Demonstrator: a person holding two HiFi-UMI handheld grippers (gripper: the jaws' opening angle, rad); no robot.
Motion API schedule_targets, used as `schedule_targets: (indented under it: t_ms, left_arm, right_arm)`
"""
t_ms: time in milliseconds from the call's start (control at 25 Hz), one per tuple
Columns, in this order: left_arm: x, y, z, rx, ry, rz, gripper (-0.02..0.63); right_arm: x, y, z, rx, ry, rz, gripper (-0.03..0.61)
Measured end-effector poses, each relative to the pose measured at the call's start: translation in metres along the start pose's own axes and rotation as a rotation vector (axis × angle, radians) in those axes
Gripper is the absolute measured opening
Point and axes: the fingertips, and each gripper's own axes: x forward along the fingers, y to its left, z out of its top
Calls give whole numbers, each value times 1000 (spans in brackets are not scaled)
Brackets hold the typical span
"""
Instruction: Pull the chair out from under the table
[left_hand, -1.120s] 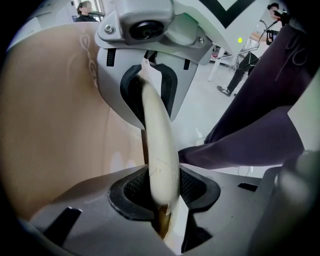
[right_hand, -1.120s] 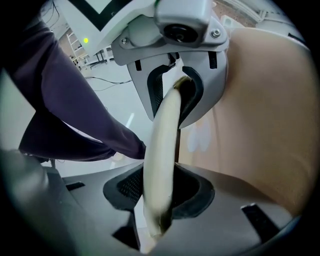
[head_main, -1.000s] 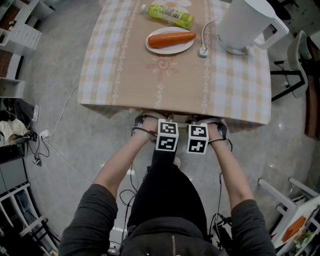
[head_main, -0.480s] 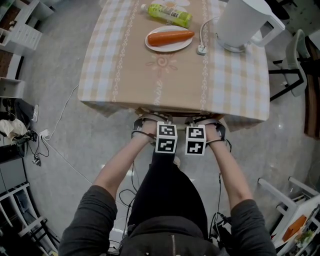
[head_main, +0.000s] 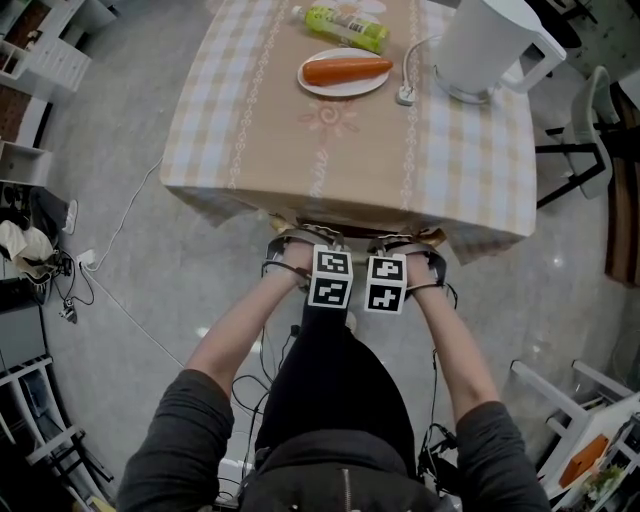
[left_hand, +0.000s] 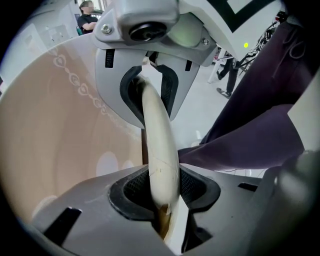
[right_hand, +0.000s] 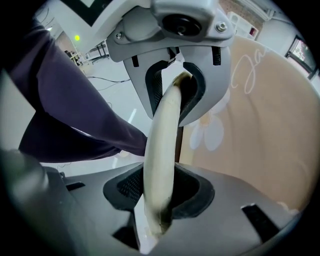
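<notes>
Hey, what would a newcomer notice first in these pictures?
At the near edge of the checked table, the left gripper and right gripper each clamp the chair's cream rail. Farther back, a carrot lies on a white plate, left of a white kettle.

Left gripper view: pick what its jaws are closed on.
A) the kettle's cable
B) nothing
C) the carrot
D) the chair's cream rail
D: the left gripper clamps the chair's cream rail from both sides, and the rail runs on up through the view.
</notes>
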Motion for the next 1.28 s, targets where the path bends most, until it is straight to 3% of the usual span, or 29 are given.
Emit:
schedule_targets:
  t_ms: [1280]
  left_arm:
    - [1,-86,15,15,58,-7,141]
  right_arm:
    - [-1,87,19,20,0,-9,135]
